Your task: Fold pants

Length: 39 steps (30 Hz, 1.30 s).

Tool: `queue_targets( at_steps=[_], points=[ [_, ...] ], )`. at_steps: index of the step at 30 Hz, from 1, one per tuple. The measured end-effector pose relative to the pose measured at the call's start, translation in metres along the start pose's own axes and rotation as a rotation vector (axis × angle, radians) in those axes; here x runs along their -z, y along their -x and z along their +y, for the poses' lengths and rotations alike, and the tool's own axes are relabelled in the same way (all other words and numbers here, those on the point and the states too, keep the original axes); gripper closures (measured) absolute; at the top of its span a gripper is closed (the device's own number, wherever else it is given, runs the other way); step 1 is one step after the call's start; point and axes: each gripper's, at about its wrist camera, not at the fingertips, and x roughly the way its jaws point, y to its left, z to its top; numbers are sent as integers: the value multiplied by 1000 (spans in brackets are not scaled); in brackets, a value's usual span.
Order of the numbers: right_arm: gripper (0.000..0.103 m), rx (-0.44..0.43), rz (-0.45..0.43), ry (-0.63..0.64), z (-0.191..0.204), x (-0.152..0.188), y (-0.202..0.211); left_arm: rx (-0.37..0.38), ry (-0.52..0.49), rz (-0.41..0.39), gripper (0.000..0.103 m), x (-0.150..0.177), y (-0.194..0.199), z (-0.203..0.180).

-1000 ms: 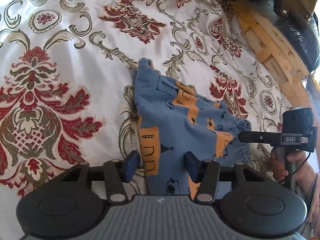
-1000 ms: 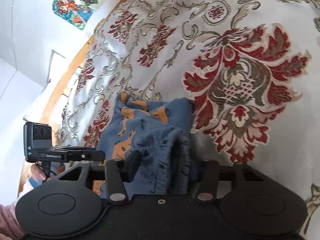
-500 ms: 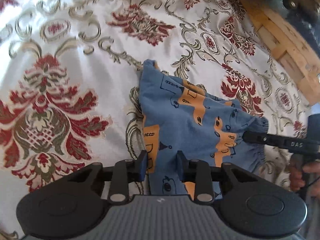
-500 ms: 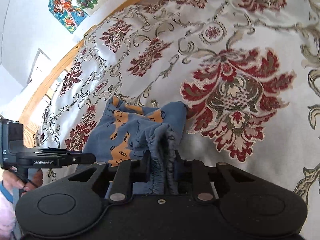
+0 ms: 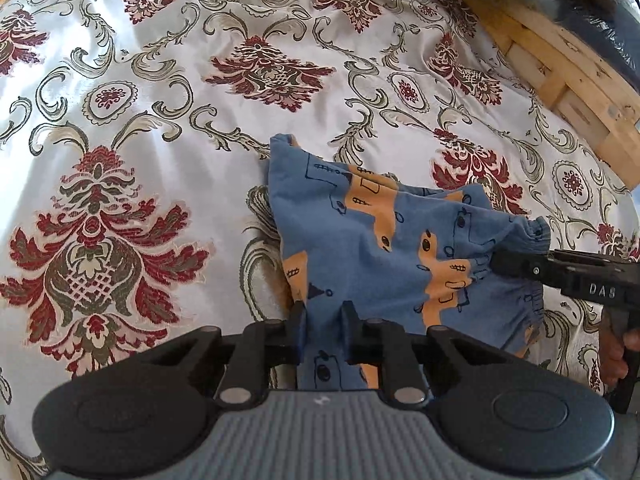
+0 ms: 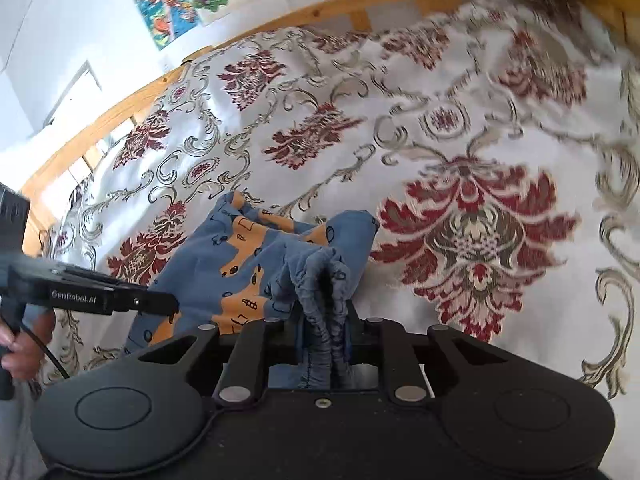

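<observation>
Small blue pants (image 5: 384, 248) with orange patches and black drawings lie on the patterned bedspread (image 5: 120, 120). My left gripper (image 5: 323, 320) is shut on the near edge of the pants. My right gripper (image 6: 324, 312) is shut on the gathered elastic waistband (image 6: 322, 280), which bunches up between its fingers. The pants also show in the right wrist view (image 6: 248, 264). The right gripper shows at the right of the left wrist view (image 5: 560, 270), at the waistband. The left gripper's body shows in the right wrist view (image 6: 92, 296).
The cream bedspread with red and olive floral motifs (image 6: 476, 236) covers the whole bed. A wooden bed frame (image 5: 568, 64) runs along the right of the left wrist view. In the right wrist view a wooden rail (image 6: 328, 4) and wall pictures (image 6: 176, 0) lie beyond the bed.
Both grippers have closed on the pants: the left on the near edge, the right on the waistband. Both have lifted, so more of the bed shows.
</observation>
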Motion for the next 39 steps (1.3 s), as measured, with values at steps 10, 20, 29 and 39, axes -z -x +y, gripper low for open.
queue_targets(
  at_steps=[10,20,29,39],
  points=[
    [86,63,-110,163,21,-5,9,-38,36,-47,89,1,13,-7],
    [86,28,-194,195,12,-65,-24,-110,-31,-165,90,-47,21,-15],
    [83,31,-84,114,-6,-64,-61,-43,100,-86,89,-57,-31,32],
    [46,115,-137,102,0,-56,-32,-64,79,-131,74,-51,-16,23]
  ],
)
